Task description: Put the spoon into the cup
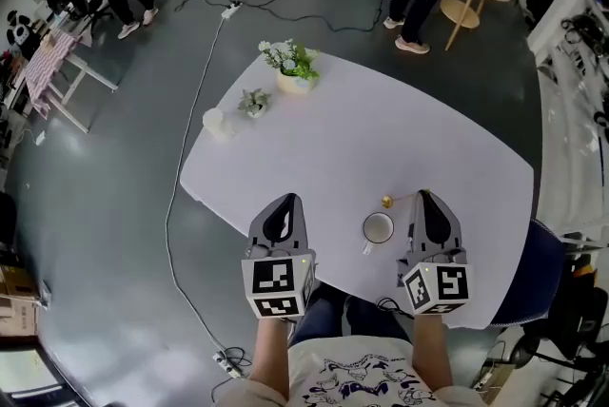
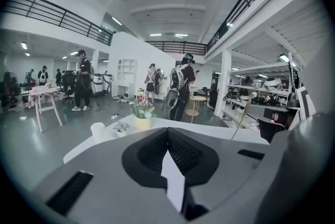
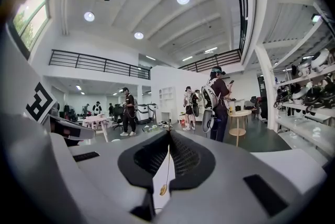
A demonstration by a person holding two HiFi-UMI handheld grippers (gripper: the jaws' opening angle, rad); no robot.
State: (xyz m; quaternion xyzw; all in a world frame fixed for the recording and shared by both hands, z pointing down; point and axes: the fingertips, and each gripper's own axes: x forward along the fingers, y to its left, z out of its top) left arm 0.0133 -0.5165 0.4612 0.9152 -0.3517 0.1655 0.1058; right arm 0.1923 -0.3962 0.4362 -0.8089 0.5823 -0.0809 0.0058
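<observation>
In the head view the spoon (image 1: 388, 202) was hard to make out: only a gold end and a faint thin stem, just beyond the rim of the cup (image 1: 378, 228) at one o'clock, over the worktop (image 1: 381, 129). The right gripper view showed it better, a thin gold line pinched between the fingers of the right gripper (image 3: 168, 133). Neither gripper view showed the cup. The fingers of the left gripper (image 2: 167, 130) were pressed together on nothing.

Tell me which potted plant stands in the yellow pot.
The larger flowering plant, at the table's far edge; the smaller plant beside it has a white pot.
</observation>
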